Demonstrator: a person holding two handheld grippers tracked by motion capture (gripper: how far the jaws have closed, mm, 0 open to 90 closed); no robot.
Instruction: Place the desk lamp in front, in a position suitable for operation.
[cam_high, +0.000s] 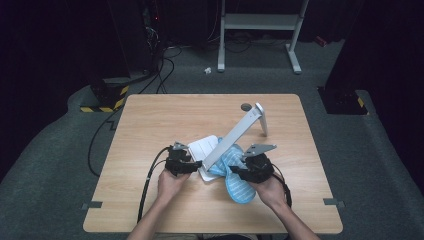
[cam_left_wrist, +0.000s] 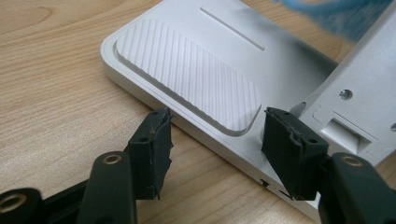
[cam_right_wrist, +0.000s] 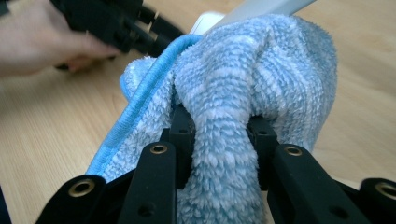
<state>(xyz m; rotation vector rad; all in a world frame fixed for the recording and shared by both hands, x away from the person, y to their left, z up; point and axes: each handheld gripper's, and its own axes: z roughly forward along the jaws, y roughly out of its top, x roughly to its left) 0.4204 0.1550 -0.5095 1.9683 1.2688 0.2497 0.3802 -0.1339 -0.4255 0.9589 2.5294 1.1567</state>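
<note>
Right claw (cam_right_wrist: 218, 135) pinches the blue cloth (cam_right_wrist: 261, 70); left claw (cam_left_wrist: 215, 140) gapes astride the white base's edge (cam_left_wrist: 205, 140).

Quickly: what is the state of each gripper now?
Left gripper: open, jaws straddling the white lamp base edge.
Right gripper: shut on the blue cloth.

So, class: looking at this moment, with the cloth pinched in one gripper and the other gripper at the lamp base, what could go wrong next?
1. The right gripper pinches only a fold of the cloth; it may slip out under a pull.
2. The left gripper has its jaws either side of the base corner, not clamped, so the lamp could slide.
3. The cloth lies against the tilted arm; dragging it might tip the lamp.
</note>
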